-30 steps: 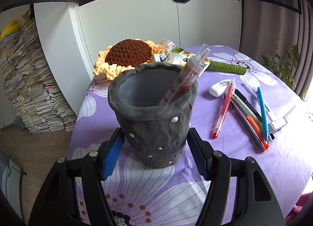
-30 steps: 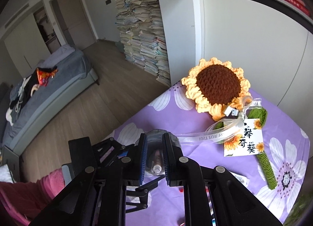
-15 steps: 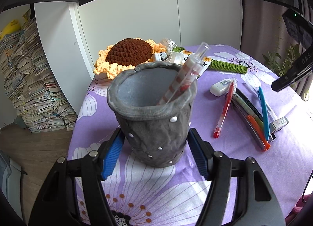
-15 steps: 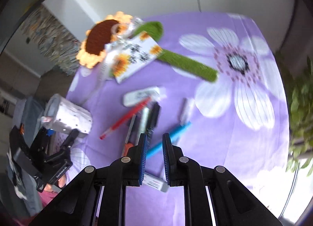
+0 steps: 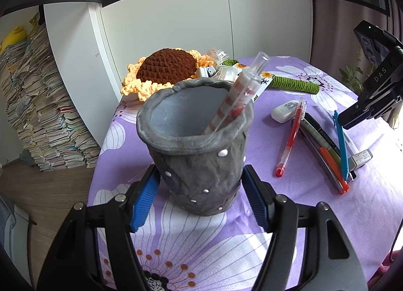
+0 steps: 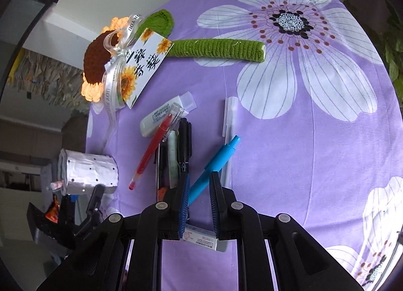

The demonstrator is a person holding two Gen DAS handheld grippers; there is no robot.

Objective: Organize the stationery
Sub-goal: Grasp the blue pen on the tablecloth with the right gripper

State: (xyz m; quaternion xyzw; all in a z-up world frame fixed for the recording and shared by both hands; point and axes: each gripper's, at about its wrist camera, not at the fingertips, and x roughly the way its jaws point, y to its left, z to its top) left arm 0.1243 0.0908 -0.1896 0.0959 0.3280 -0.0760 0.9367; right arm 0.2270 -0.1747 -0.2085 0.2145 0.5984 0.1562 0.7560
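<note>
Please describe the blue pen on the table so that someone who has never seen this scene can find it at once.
On the purple flowered tablecloth, look beside the grey pen holder for the loose row of pens. The blue pen lies at the row's outer edge, slanted, on the side away from the holder. It is the only bright blue one; its neighbours are red, black, orange or clear.

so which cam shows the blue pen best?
Right wrist: the blue pen lies whole on the cloth, its lower end between the right hand-held gripper's fingers. Left wrist shows it small, foreshortened, at the frame's right side.
</note>
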